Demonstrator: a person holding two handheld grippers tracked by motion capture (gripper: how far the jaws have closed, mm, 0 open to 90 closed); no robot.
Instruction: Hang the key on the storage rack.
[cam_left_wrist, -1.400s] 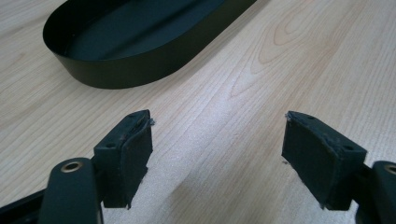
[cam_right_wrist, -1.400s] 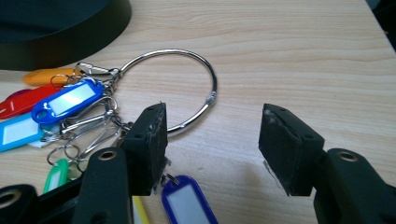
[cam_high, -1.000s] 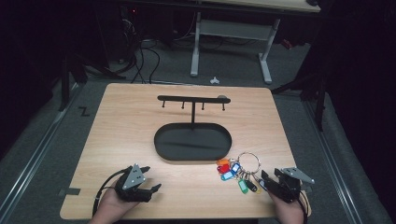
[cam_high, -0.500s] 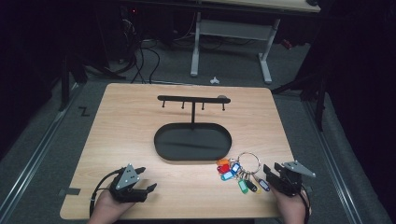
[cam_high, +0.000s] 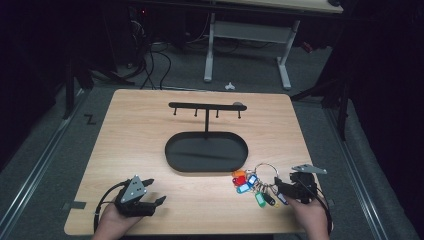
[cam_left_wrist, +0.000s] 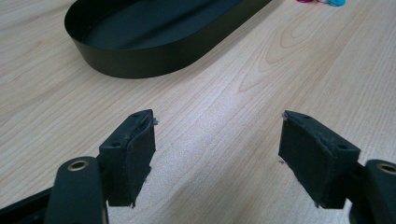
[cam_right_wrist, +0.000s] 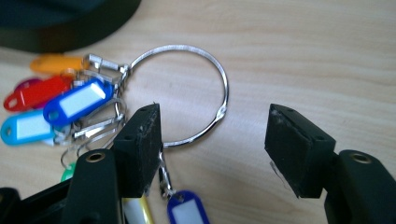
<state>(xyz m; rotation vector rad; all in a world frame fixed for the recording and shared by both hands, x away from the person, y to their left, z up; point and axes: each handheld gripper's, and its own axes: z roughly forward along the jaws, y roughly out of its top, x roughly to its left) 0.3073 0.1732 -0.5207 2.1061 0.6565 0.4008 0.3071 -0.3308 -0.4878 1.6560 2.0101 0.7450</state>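
Observation:
A large metal key ring (cam_high: 265, 171) with several coloured tags (cam_high: 246, 182) lies on the wooden table, right of the black oval tray (cam_high: 206, 151). From the tray rises a post with a hook bar (cam_high: 207, 106). My right gripper (cam_high: 281, 188) stands open just right of the tags. In the right gripper view the ring (cam_right_wrist: 227, 88) lies just ahead of the open right gripper (cam_right_wrist: 215, 128), its lower arc reaching between the jaws, with a blue tag (cam_right_wrist: 77, 100) to the left. My left gripper (cam_high: 152, 192) is open near the front left edge, its jaws (cam_left_wrist: 217, 135) over bare wood, facing the tray wall (cam_left_wrist: 140, 63).
The table's front edge (cam_high: 200, 232) is close behind both hands. Beyond the table's far edge stand a desk frame (cam_high: 247, 45) and loose cables (cam_high: 150, 60) on the dark floor.
My right gripper has edged forward and left, closer to the key ring. My left gripper has drifted slightly left along the front edge. The ring and the stand have not moved.

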